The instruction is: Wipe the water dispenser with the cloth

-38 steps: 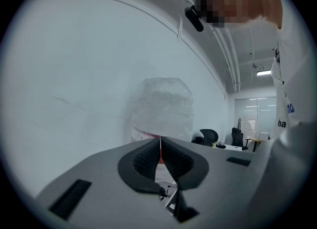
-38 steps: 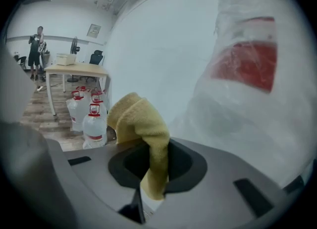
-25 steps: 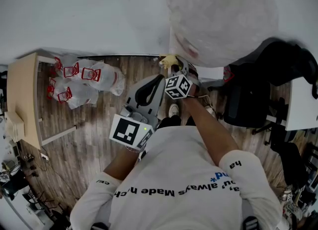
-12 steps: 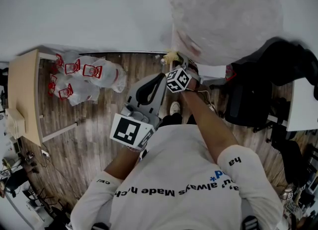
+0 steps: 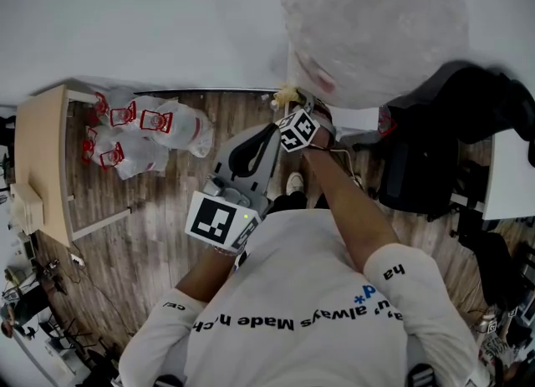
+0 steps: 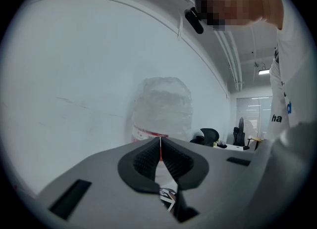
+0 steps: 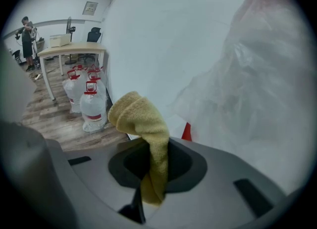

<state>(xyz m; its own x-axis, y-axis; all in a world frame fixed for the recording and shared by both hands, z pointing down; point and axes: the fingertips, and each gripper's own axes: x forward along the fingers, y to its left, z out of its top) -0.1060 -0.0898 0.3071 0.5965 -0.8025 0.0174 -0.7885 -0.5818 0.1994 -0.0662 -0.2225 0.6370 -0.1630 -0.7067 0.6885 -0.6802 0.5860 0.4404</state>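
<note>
The head view shows a wooden bench point(image 5: 38, 160) at far left, next to the wall. A cluster of red-capped water jugs point(image 5: 138, 139) stands on the floor just beside it.

Left arm: the elbow is bent and the forearm is held close to the torso. The left gripper point(image 5: 266, 134) points forward and up toward the wall, well short of it. In the left gripper view, its fingers point(image 6: 148, 156) are pressed fully together with nothing between them, and the gripper is aimed at the wall and the bottle beyond.

Right arm: it is extended forward, almost straight, and reaches past the left gripper. The right gripper point(image 5: 290, 103) sits at the lower left edge of the water dispenser point(image 5: 368, 43). The dispenser's large bottle point(image 7: 247, 84) is wrapped in clear film. In the right gripper view, the fingers point(image 7: 181, 161) are clamped on a yellow cloth point(image 7: 141, 119). The folded end of the cloth stands up above the fingers and a short tail hangs below them. The cloth lies just beside the dispenser's white body, below the bottle. It appears to touch the surface, but contact cannot be confirmed from these views.

A black office chair point(image 5: 418, 168) stands on the wood floor to the right of the dispenser.
</note>
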